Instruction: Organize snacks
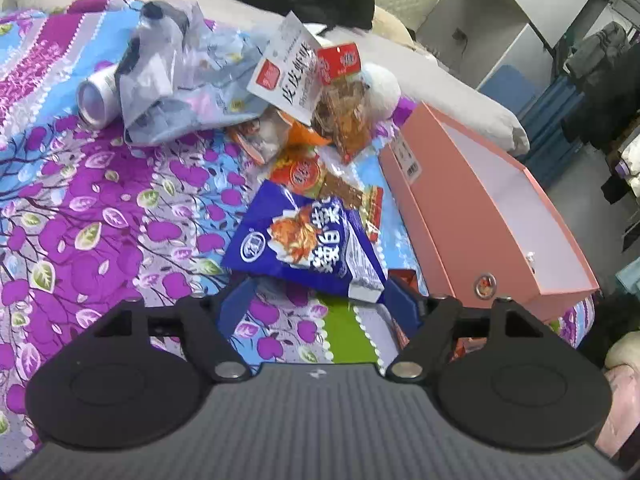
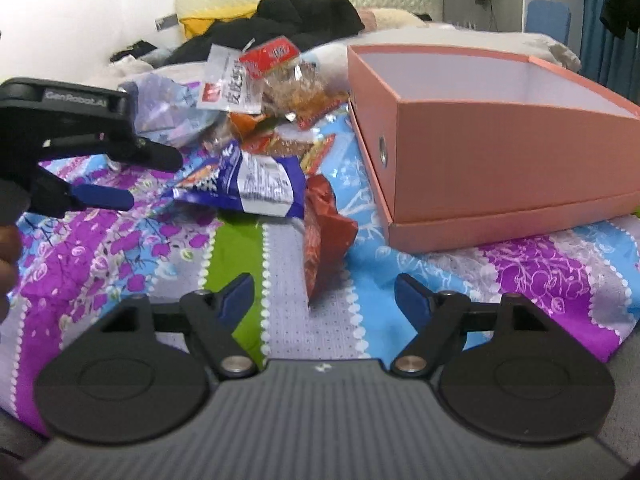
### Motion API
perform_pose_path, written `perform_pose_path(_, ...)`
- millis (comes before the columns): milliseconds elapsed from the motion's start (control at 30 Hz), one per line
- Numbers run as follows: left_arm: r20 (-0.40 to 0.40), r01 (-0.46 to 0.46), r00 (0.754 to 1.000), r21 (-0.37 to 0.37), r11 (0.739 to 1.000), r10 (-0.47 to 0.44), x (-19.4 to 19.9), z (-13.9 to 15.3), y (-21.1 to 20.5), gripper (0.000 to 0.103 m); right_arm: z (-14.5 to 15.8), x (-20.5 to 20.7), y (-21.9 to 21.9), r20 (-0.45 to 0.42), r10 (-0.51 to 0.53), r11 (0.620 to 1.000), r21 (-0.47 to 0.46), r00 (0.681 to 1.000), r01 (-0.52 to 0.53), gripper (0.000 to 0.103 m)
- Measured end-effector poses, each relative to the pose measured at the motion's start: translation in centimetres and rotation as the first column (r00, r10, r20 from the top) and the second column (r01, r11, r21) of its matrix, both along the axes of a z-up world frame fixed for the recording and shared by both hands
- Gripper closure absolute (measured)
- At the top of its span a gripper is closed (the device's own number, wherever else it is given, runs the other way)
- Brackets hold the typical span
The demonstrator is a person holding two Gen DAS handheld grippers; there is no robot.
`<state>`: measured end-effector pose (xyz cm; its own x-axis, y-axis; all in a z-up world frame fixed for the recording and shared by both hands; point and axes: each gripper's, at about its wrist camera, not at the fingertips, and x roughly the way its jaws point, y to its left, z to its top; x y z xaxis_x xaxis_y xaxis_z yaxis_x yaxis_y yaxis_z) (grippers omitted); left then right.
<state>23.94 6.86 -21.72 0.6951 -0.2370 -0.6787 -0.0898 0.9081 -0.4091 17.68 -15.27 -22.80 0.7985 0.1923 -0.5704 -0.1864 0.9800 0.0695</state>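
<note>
A pile of snack packets lies on a flowered bedspread. A blue packet [image 1: 304,240] lies nearest my left gripper [image 1: 320,300], which is open with the packet's near edge just between its fingertips. The blue packet also shows in the right wrist view [image 2: 260,184], with a red packet [image 2: 324,232] beside it. My right gripper [image 2: 324,296] is open and empty, just short of the red packet. An open, empty pink box [image 2: 500,152] stands to the right; it also shows in the left wrist view [image 1: 488,216]. The left gripper shows at left in the right wrist view [image 2: 132,180].
Farther back lie a white packet [image 1: 288,76], orange and red packets [image 1: 344,112], a crumpled plastic bag [image 1: 180,80] and a silver can [image 1: 96,98]. Black clothing [image 2: 296,16] and pillows lie at the head of the bed. The bed's edge is to the right.
</note>
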Motion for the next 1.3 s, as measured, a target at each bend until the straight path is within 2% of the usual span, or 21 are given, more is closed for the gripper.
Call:
perform_pose_path(200,-0.014,-0.028,0.999,0.050,0.998,0.029,0.7,0.2,0.3,0.012,0.4,-0.4,1.0,0.087,0.088,0.996,-0.027,0.992,-0.086,0.024)
perform_pose_path(367,-0.024,-0.015,1.000,0.081,0.997,0.017,2.2,0.6,0.0,0.007,0.3,0.4,1.7,0.096,0.129,0.991,-0.031,0.987,-0.127,0.024)
perform_pose_path(600,-0.027,0.043,0.999,0.109,0.993,-0.040,4.8,0.6,-1.8,0.005,-1.0,2.1,1.9,0.102,0.101,0.991,-0.098,0.990,-0.091,0.025)
perform_pose_path(800,-0.065,0.097,0.994,0.121,0.988,-0.090,7.5,-1.2,-3.6,0.006,-2.3,3.8,0.7,0.070,0.055,0.997,-0.056,0.996,-0.051,0.026)
perform_pose_path(833,-0.067,0.102,0.993,0.133,0.986,-0.094,7.8,-1.4,-3.9,0.006,-2.4,3.9,0.6,0.069,0.056,0.997,-0.048,0.996,-0.053,0.031)
perform_pose_path(933,-0.085,0.119,0.991,0.165,0.979,-0.106,8.8,-2.1,-4.8,0.006,-2.8,4.1,0.6,0.082,0.058,0.998,-0.033,0.995,-0.056,0.034)
perform_pose_path(1067,-0.102,0.130,0.989,0.234,0.964,-0.108,9.8,-2.9,-5.8,0.006,-3.4,4.3,0.6,0.074,0.069,0.997,-0.034,0.995,-0.067,0.045)
perform_pose_path(1233,-0.158,0.127,0.983,0.240,0.962,-0.091,10.7,-4.5,-5.6,0.010,-3.8,4.3,0.4,0.084,0.070,0.996,-0.055,0.994,-0.065,0.057)
perform_pose_path(1300,-0.157,0.108,0.985,0.207,0.972,-0.076,10.7,-4.9,-5.1,0.012,-3.9,4.3,0.2,0.085,0.075,0.996,-0.050,0.994,-0.071,0.059)
